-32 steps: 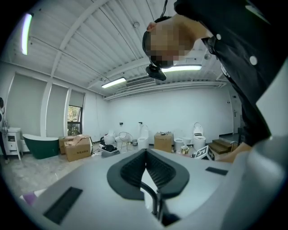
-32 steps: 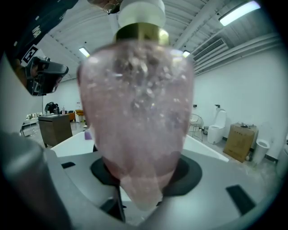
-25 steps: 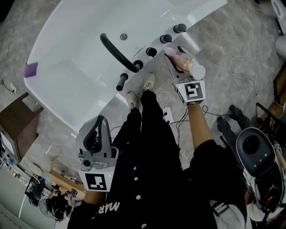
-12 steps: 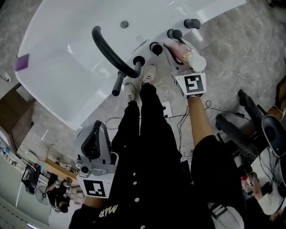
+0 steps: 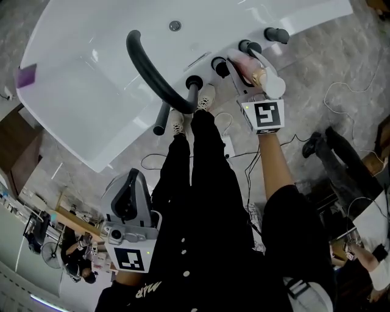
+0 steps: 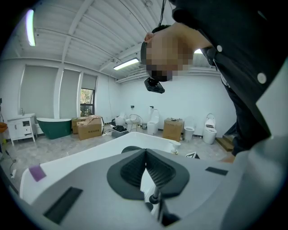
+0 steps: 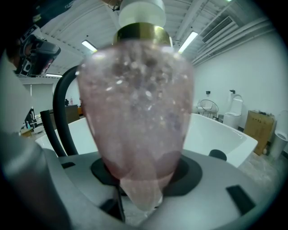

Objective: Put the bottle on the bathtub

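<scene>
Pink bottle [image 7: 135, 103], gold collar and white cap, is clamped between the jaws of my right gripper [image 5: 245, 67]. It sits over the bathtub [image 5: 73, 36] at its near rim, just beside the black knobs [image 5: 220, 64]. I cannot tell whether it touches the rim. My left gripper [image 6: 146, 157] is closed on nothing, well apart from the tub's near edge.

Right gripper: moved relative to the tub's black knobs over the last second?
Yes. In the head view the right gripper, gripping the pink bottle, has drawn nearer the row of black knobs on the bathtub rim.
</scene>
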{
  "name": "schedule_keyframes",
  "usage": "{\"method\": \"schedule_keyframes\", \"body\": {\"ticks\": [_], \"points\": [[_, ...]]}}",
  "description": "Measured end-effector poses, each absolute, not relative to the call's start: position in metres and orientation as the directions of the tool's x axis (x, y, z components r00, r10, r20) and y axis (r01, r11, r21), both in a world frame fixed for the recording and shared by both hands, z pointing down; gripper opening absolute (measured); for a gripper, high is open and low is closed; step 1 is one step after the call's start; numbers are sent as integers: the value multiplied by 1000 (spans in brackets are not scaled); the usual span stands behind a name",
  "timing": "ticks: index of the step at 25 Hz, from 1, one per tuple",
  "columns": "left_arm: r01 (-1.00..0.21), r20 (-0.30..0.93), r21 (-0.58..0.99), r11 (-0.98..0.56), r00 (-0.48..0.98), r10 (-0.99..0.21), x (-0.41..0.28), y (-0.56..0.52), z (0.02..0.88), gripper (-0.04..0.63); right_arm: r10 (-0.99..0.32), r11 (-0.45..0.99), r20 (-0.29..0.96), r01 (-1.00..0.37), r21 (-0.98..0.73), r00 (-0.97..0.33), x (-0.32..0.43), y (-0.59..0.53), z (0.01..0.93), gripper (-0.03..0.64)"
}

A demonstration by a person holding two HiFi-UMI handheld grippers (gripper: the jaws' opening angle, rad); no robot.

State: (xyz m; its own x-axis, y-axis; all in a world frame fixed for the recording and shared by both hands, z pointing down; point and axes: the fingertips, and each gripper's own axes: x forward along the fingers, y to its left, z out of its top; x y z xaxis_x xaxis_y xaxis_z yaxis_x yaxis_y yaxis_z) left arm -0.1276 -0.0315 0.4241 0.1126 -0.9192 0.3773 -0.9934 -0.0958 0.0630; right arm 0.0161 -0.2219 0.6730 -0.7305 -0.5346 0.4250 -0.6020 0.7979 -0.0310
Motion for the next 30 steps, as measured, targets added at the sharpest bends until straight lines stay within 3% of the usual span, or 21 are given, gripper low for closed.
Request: {"method": "schedule_keyframes", "body": {"ticks": [30], "points": [[-993, 409, 100, -67, 103, -907, -134, -35, 440, 11, -546, 799, 399, -601, -16, -737, 7, -227, 683, 230]]}}
